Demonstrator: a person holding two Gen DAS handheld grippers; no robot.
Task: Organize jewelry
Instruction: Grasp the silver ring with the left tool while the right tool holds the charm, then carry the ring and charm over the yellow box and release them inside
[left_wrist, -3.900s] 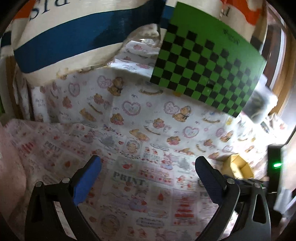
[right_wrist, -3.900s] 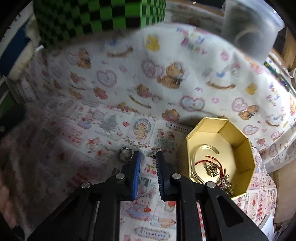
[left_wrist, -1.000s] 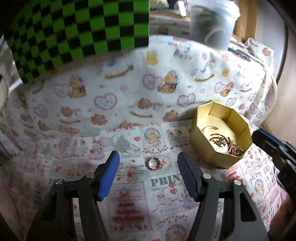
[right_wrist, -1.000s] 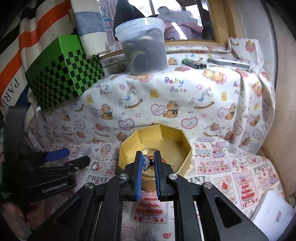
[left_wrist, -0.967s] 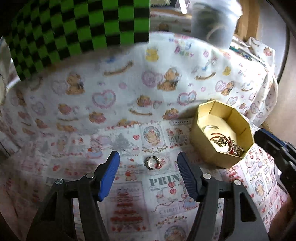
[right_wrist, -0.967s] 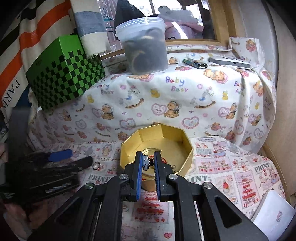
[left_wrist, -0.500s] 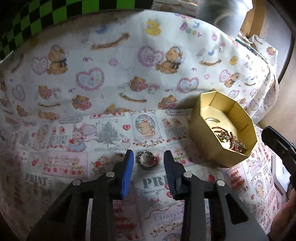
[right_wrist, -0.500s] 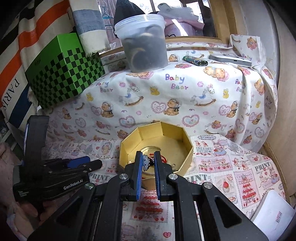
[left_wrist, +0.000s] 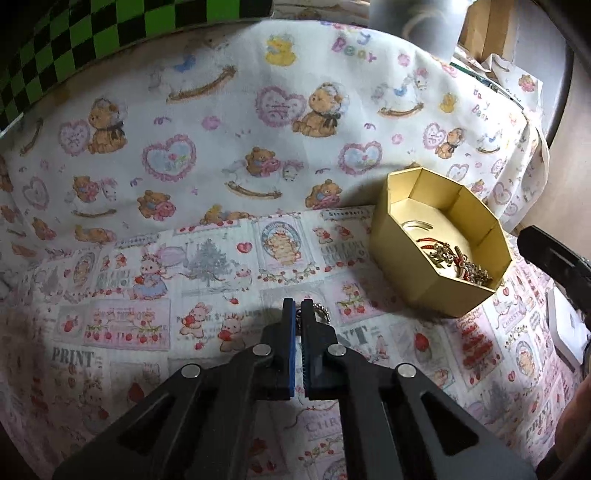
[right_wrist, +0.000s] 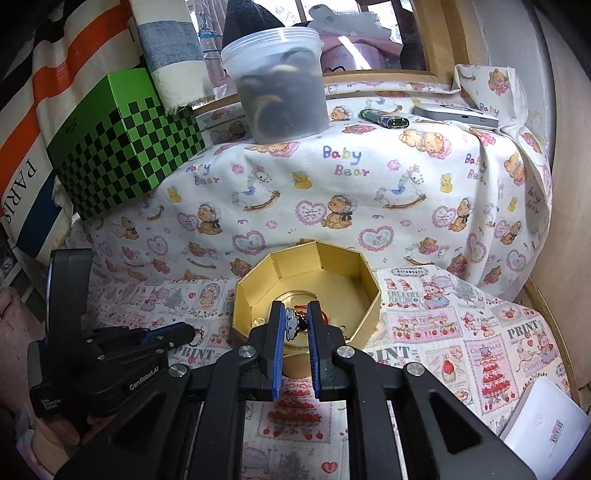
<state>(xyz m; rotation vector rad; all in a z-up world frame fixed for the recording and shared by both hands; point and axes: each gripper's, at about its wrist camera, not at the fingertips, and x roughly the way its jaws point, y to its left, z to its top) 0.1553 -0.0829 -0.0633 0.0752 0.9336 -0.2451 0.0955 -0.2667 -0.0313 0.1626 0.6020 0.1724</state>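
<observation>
My left claw (left_wrist: 297, 307) has just been closing, now pinching ring (left_wrist: 320, 312) edge on cloth; gold box (left_wrist: 406, 254) to its right. My right claw (right_wrist: 295, 320) grips charm (right_wrist: 291, 322) above box.

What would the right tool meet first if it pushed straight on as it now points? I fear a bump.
Probably the gold octagonal box: the right tool, shut on a small charm, points down into it, so its floor or the jewelry inside likely comes first; depth is unclear.
</observation>
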